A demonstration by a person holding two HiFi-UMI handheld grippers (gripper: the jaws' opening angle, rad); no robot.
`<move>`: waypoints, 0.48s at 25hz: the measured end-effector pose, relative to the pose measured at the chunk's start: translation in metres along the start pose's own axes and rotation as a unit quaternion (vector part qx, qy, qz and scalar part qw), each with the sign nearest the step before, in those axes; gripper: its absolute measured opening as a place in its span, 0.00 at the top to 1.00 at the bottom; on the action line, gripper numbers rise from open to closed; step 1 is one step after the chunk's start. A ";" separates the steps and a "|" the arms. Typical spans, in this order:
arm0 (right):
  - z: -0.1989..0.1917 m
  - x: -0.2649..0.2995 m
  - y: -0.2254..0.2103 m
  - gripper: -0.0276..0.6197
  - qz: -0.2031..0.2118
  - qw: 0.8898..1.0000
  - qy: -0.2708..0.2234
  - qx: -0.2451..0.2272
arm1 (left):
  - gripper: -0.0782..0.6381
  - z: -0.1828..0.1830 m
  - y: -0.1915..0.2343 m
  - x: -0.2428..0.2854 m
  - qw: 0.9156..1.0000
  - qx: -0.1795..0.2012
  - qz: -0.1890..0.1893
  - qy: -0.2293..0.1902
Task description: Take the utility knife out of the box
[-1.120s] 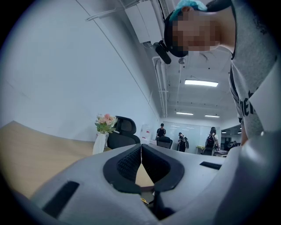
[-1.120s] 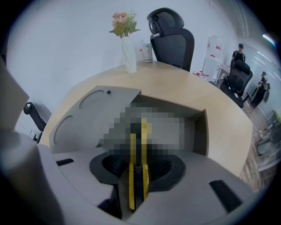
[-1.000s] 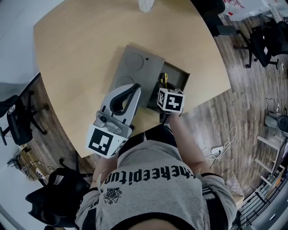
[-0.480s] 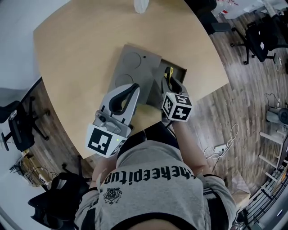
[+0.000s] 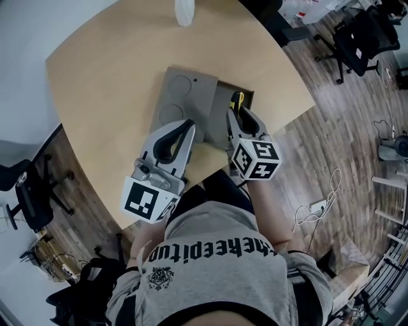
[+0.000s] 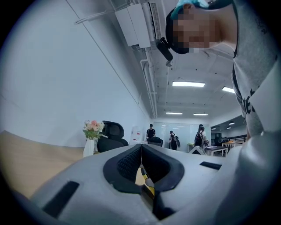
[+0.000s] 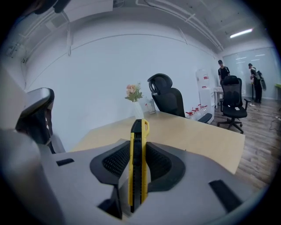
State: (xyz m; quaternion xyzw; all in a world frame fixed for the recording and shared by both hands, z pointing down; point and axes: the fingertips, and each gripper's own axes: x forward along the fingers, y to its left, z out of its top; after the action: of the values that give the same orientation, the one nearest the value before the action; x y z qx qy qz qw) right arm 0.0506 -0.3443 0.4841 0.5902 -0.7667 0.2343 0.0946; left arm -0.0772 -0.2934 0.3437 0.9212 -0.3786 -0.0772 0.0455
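Note:
A yellow and black utility knife stands edge-on between the pads of my right gripper, which is shut on it. Seen from the head view, that gripper hangs above the open grey box, and the knife's yellow tip pokes out beyond the jaws. The box lid lies flat on the table to the left. My left gripper hovers near the lid's front edge. Its pads meet with nothing gripped between them.
The box sits on a round wooden table near the edge closest to me. A white vase of flowers stands at the far edge. Black office chairs and wood floor surround the table. People stand far off.
My right gripper has risen out of the box with the knife and tilted from steeply down toward level. The left gripper has shifted slightly.

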 end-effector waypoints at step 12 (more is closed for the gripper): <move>0.023 -0.075 0.027 0.78 0.030 0.996 -0.082 -0.006 | 0.87 0.017 -0.041 -0.030 1.000 0.023 -0.010 -0.014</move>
State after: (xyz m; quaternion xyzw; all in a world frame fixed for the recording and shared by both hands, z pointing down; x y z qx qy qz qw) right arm 0.0499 -0.2852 0.4257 0.5840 -0.7903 0.1832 0.0274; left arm -0.0734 -0.2436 0.3249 0.9247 -0.3712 -0.0819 0.0180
